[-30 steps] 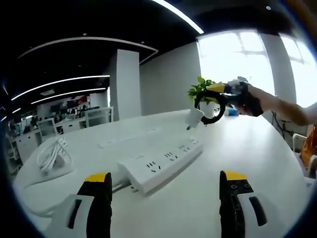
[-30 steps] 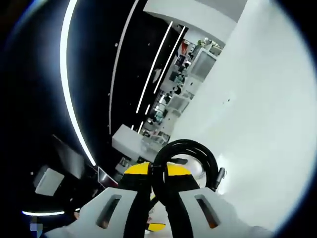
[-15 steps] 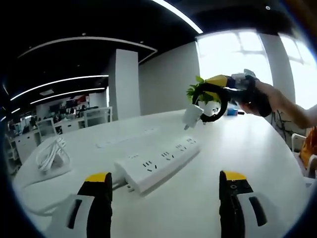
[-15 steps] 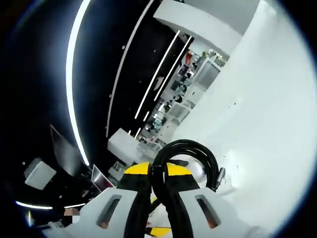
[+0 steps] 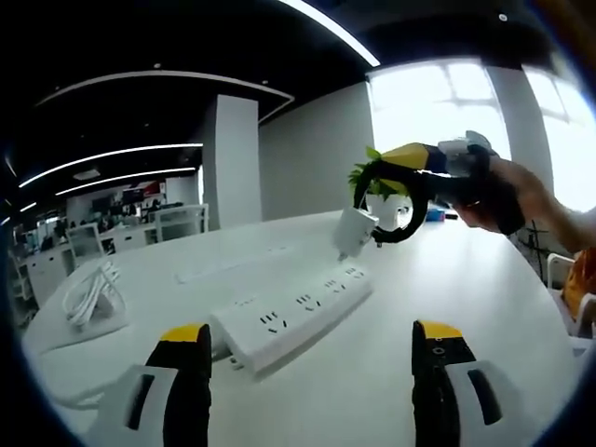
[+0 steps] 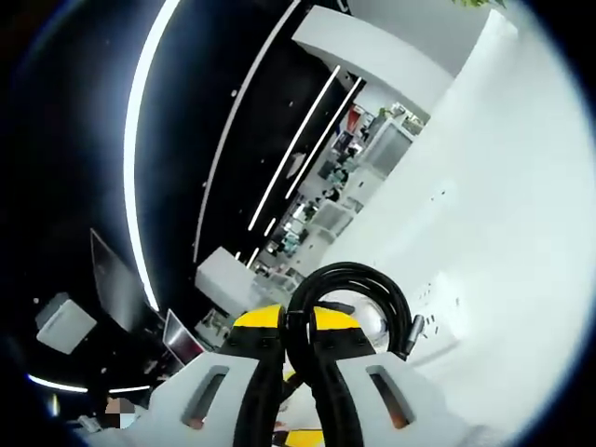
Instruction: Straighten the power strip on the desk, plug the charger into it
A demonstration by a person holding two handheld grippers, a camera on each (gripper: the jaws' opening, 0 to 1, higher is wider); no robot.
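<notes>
The long white plastic power strip (image 5: 289,321) lies flat on the white surface (image 5: 466,289), running diagonally away from the left tool (image 5: 312,349), its socket face upward. The left tool hovers near its near end, released, jaws wide apart and gripping nothing, probably placed to steady the strip during insertion. The right tool (image 5: 410,158) is clenched on the looped black cable (image 5: 396,200) of the small white charger (image 5: 352,233); in the right gripper view the cable loop (image 6: 346,298) passes between the closed jaws. The charger hangs in the air just above the strip's far sockets, prongs pointing down and not yet seated. A coiled white cord (image 5: 88,296) rests well apart, to the left
</notes>
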